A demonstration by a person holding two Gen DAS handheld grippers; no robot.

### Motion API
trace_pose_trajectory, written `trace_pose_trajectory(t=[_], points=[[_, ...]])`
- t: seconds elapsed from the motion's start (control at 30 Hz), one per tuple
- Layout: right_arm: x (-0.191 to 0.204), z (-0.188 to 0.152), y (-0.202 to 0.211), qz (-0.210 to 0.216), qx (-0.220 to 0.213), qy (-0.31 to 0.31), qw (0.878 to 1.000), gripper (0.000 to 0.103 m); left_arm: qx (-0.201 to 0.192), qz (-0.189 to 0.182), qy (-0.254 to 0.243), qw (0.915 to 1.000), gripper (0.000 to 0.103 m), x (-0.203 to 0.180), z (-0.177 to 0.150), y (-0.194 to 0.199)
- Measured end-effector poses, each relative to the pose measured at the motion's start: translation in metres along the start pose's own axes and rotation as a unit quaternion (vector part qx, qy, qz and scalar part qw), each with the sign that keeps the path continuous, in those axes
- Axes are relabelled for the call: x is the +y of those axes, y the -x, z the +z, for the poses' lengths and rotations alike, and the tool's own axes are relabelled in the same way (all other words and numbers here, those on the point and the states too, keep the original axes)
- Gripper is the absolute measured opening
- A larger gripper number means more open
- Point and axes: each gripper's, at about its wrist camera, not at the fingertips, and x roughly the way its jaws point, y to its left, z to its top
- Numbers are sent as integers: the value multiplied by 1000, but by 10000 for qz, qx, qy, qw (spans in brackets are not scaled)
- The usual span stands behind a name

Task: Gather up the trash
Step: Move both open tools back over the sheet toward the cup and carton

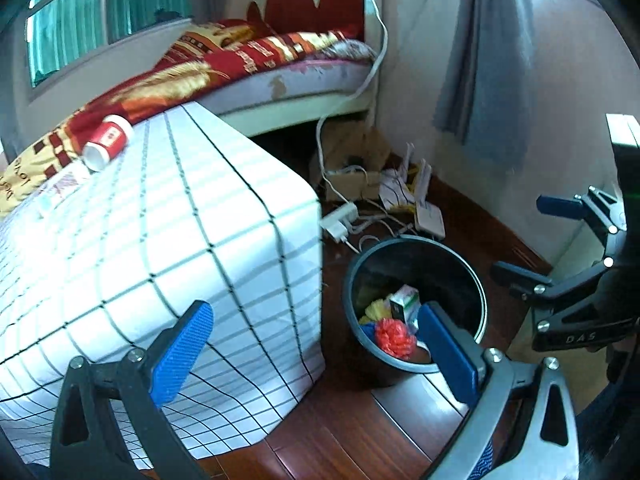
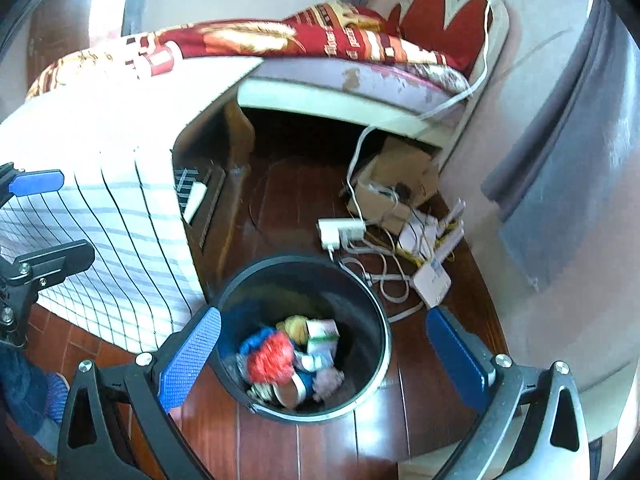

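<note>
Bedroom corner, seen along both tools. The black trash bin (image 2: 304,340) stands on the wooden floor (image 2: 340,448) just beside the counter (image 1: 160,240), which is draped in a white grid-patterned cloth. Inside the bin lie a red crumpled bag (image 2: 272,356), a small green-and-white carton (image 2: 320,334) and blue and yellow scraps; the right wrist view is blurred, so the lower items are hard to make out. In the left wrist view the near part of the bin is covered by a blue finger pad. On the counter, a red-and-white paper cup (image 1: 108,142) lies on its side near the far edge, beside a flat wrapper cut partly by the cloth's curve. Past the bin, a white power strip (image 2: 340,232), tangled cables and a white router (image 2: 432,280) crowd the floor toward the wall; open floor remains in front of the bin. The bed (image 1: 280,64) fills the background. The left tool (image 1: 316,348) is spread wide and holds nothing, aimed at the counter's corner. The right tool (image 2: 324,360) is likewise spread and unloaded, poised above the bin's mouth.
</note>
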Motion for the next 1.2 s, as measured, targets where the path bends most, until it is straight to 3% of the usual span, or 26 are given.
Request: trace_pose_trajectory(t=[0.6, 0.77, 0.93, 1.07, 1.2], points=[[99, 89, 12, 861, -885, 381, 9916, 103, -475, 996, 754, 9910, 103, 111, -14, 51], [122, 110, 13, 1091, -1043, 264, 9882, 103, -691, 1475, 1075, 9808, 103, 155, -20, 75], [150, 154, 16, 1364, -1081, -12, 9847, 103, -777, 1790, 1456, 9699, 103, 214, -22, 93], [172, 177, 20, 1241, -1215, 225, 9846, 103, -747, 1850, 1498, 9684, 103, 247, -15, 85], [188, 201, -2, 1266, -1040, 399, 9857, 103, -575, 1900, 1449, 9693, 103, 272, 2, 63]])
